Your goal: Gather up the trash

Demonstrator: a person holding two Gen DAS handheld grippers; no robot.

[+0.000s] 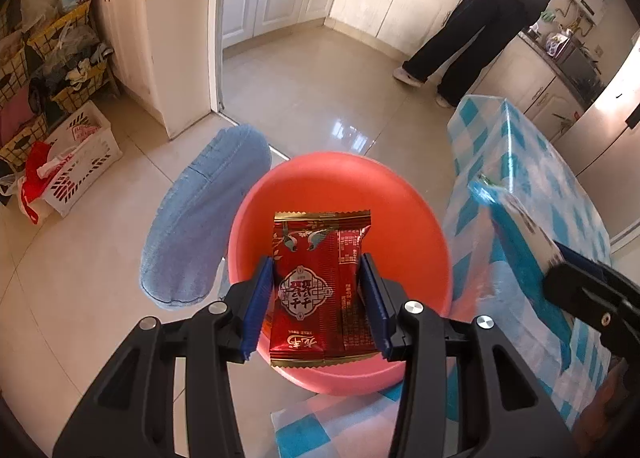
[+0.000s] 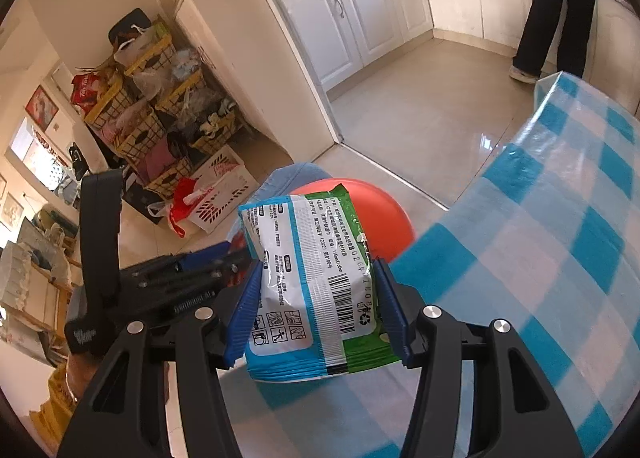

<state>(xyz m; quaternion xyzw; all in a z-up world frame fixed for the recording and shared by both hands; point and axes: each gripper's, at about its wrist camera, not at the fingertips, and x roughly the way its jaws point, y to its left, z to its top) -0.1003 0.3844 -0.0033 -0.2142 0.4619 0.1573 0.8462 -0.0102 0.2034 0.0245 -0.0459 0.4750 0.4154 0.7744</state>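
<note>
Above the red stool (image 1: 400,193), each hand-held gripper pinches trash — left (image 1: 318,298) a red packet (image 1: 320,282), right (image 2: 318,302) a blue-green pack (image 2: 316,278).

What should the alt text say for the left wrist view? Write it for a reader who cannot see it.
The left hand-held gripper clamps a red snack wrapper between its blue fingers, above a round red basin. A blue cushion lies to its left and a blue checked tablecloth to its right; a person in dark clothes stands in the kitchen behind.
</note>
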